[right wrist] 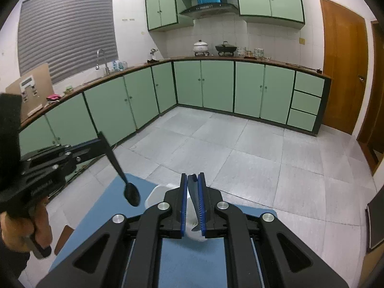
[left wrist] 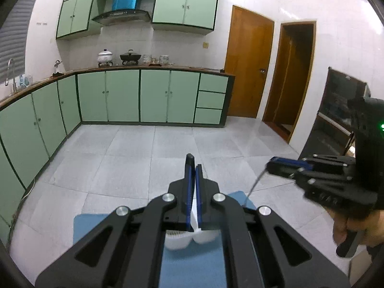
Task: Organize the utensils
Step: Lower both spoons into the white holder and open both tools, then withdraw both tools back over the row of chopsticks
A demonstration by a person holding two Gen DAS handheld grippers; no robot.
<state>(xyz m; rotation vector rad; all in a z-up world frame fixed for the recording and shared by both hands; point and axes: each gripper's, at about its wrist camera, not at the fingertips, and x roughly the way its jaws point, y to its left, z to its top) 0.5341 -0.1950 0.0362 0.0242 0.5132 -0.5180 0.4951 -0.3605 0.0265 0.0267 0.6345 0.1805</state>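
Left tool [right wrist: 105, 148] is clamped on a black spoon [right wrist: 131, 193]; right tool [right wrist: 195, 201] pinches a thin metal utensil [left wrist: 255, 184]. White holder [right wrist: 153, 195] sits at six o'clock on the bench [right wrist: 100, 206]; I'd lower both handles steeply, one after the other.

no legible text, labels, brands or numbers anywhere in view

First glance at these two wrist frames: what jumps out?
Each gripper is clamped on a utensil above the blue mat: the left gripper holds a black spoon, bowl hanging down, and the right gripper pinches a thin metal utensil. Just below them sits a white container on the mat. Behind, mint-green cabinets wrap around the kitchen.
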